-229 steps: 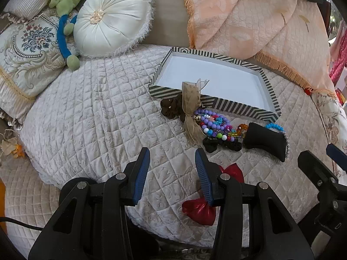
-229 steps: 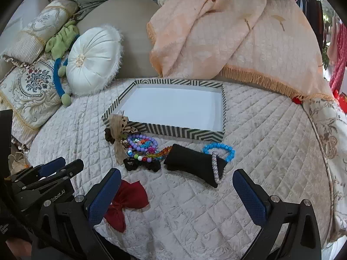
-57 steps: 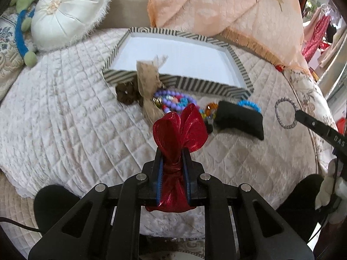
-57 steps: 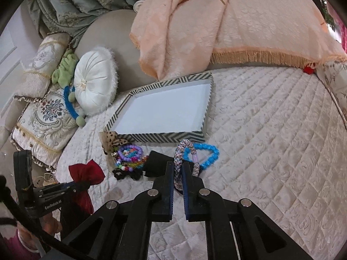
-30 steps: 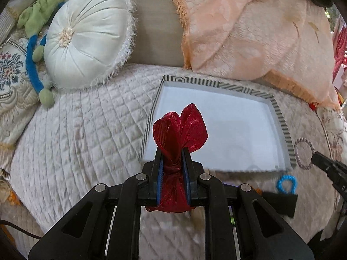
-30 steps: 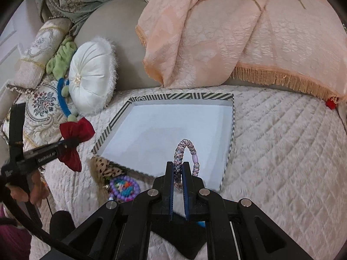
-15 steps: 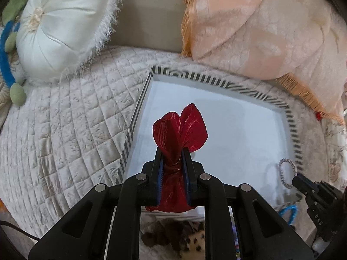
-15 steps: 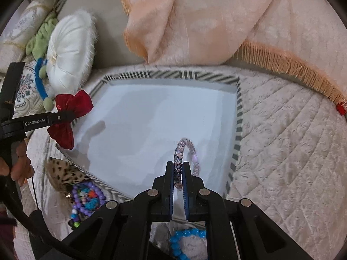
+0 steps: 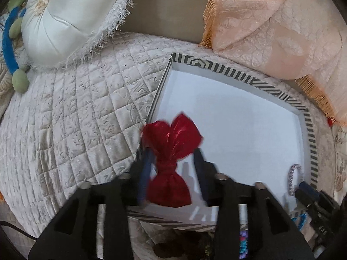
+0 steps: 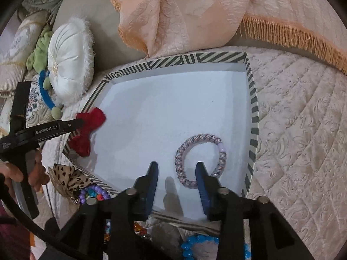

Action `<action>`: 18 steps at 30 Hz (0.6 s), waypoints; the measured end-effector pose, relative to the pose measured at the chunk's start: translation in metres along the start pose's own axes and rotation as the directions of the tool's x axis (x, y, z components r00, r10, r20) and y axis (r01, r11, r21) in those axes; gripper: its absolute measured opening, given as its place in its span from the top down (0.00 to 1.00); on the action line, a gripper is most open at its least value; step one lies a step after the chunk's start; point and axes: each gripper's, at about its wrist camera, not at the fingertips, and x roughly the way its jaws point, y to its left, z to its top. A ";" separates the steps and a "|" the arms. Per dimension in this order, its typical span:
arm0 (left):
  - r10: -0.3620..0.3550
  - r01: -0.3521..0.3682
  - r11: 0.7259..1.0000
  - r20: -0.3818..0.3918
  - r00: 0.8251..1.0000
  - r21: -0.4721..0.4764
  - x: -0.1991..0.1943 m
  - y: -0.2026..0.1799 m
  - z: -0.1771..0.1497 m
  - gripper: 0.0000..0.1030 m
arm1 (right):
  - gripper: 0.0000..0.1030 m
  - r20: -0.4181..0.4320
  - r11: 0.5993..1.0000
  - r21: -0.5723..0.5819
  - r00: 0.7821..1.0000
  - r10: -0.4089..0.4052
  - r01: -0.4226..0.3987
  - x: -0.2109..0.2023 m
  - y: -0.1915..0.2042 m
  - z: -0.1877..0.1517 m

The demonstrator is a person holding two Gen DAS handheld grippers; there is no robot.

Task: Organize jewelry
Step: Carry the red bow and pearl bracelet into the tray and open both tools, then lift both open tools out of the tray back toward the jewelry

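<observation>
A black-and-white striped tray with a white floor lies on the quilted bed; it also shows in the right wrist view. My left gripper is open over the tray's near left corner, and a red bow sits between its fingers, blurred. The bow also shows in the right wrist view. My right gripper is open just above the tray's near right part. A braided pink-grey bracelet lies flat on the tray floor just beyond its fingers; it shows in the left wrist view.
A leopard bow, purple and coloured beads and a blue bead bracelet lie on the bed in front of the tray. A round white cushion sits far left; a peach fringed throw lies behind the tray.
Both grippers have opened. The left has let go of the red bow over the tray's corner; the right has released the braided bracelet, which now lies flat in the tray.
</observation>
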 end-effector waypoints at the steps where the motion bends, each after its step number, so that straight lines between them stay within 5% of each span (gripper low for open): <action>1: -0.003 0.003 1.000 0.001 1.000 -0.001 -0.001 0.000 0.000 0.58 | 0.67 0.000 1.000 -0.002 1.000 -0.006 0.006 -0.001 0.001 0.000; 18: -0.047 0.047 0.999 0.068 0.997 0.014 -0.081 0.006 -0.049 0.49 | 0.67 0.124 0.999 -0.037 0.992 -0.001 0.005 -0.068 0.034 -0.027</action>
